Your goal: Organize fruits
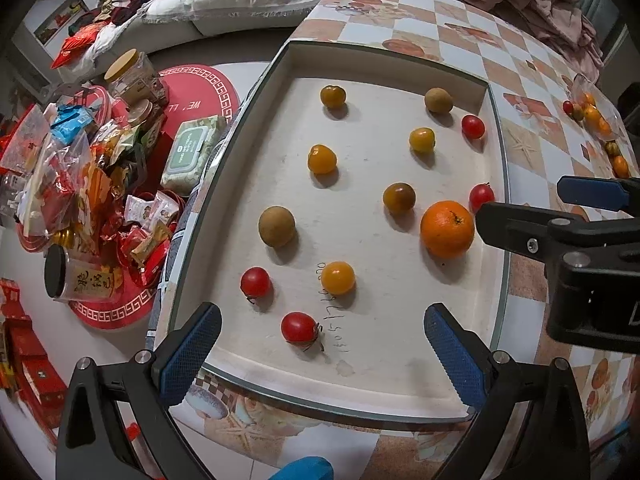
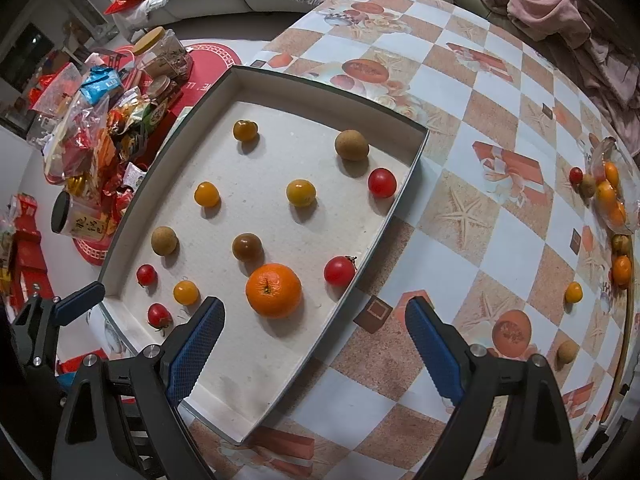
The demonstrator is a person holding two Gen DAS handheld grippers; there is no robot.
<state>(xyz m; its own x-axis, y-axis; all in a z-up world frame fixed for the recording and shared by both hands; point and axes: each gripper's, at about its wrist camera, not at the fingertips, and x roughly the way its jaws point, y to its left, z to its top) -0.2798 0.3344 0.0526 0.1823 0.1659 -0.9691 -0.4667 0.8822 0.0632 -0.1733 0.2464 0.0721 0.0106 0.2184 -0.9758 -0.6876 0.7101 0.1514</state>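
Fruits [image 2: 273, 290], red, yellow, brown and one orange, dot our white tray [image 2: 404, 184]; our left gripper [image 1: 320, 344] and right gripper [image 2: 314, 334] gape empty.

Orange mandarin [image 2: 273, 290] in white tray [image 2: 404, 168]; tablecloth [image 2: 480, 128] checked blue and terracotta.

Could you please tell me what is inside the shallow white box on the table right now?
The white box holds one orange, four red tomatoes, six yellow-to-brownish tomatoes and two brown round fruits, all apart. The right tool's finger covers a strip of the floor.
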